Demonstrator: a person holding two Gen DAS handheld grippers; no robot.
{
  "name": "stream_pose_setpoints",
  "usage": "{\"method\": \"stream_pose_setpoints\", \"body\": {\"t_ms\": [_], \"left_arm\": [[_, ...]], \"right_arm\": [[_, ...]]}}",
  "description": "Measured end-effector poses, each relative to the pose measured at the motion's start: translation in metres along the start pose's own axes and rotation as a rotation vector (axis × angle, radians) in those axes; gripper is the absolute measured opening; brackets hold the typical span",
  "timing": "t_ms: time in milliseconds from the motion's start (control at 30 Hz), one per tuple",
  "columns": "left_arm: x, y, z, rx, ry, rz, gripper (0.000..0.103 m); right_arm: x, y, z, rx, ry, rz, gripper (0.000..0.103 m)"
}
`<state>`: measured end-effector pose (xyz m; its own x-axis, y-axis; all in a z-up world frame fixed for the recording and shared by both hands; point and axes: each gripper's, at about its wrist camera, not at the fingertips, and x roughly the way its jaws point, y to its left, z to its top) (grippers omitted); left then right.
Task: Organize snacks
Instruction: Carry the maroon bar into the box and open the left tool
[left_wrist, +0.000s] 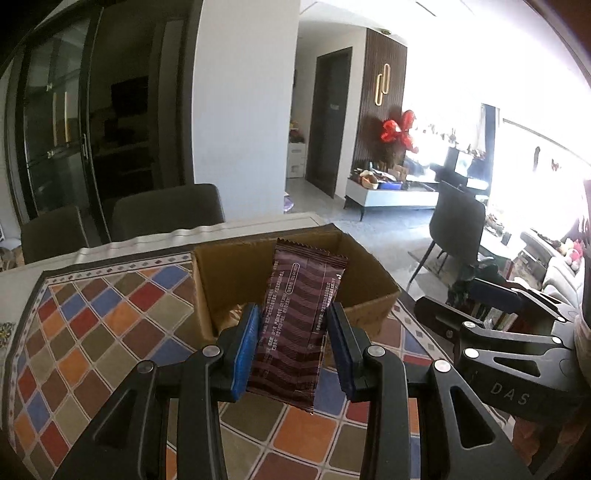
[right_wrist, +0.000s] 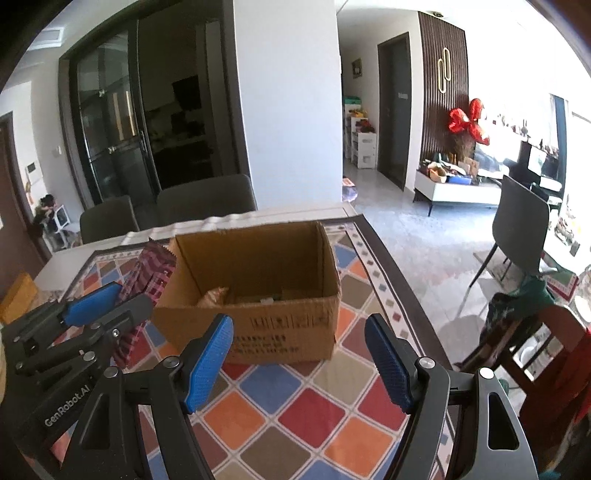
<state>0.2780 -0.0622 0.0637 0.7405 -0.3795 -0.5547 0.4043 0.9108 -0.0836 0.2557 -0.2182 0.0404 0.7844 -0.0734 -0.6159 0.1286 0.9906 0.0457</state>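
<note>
Presently the left gripper (left_wrist: 293, 347) clamps a dark maroon snack packet (left_wrist: 301, 317) between its blue pads; packet stands nearly upright, lower end hanging free below the pads, top edge serrated, printed text running along its length; it is held above the patterned tablecloth (left_wrist: 110, 317), in front of the open cardboard box (left_wrist: 373, 295) as the left wrist camera sees it. Right gripper (right_wrist: 299, 363) has its jaws spread wide, nothing between them; it hangs above the tablecloth on the near side of the box. From the right wrist view the left gripper sits to the left of the box, the packet rising beside the box's left wall. Box flaps are open; inside, a tan wrapper (right_wrist: 214, 295) and other small items lie on the bottom, too dim to identify. Table edge (right_wrist: 295, 214) runs behind the box; two grey chair backs (right_wrist: 207, 199) stand beyond it.
</note>
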Motion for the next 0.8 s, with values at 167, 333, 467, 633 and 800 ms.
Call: {"method": "stream_pose_setpoints", "body": {"t_ms": [167,333,467,633,800], "left_arm": [[0.006,0.006,0.013,-0.012,0.013,0.027,0.037],[0.017,0.013,0.029,-0.010,0.027,0.046,0.037],[0.029,0.016,0.043,-0.015,0.056,0.055,0.027],[0.053,0.021,0.058,-0.043,0.118,0.067,0.021],[0.085,0.027,0.061,-0.060,0.192,0.092,0.021]], "right_arm": [[0.008,0.007,0.016,-0.031,-0.011,-0.005,0.075],[0.016,0.011,0.030,-0.039,-0.011,0.002,0.075],[0.025,0.013,0.044,-0.053,0.006,0.015,0.075],[0.046,0.011,0.061,-0.062,0.056,0.040,0.075],[0.088,0.001,0.074,-0.024,0.169,0.043,0.075]]}}
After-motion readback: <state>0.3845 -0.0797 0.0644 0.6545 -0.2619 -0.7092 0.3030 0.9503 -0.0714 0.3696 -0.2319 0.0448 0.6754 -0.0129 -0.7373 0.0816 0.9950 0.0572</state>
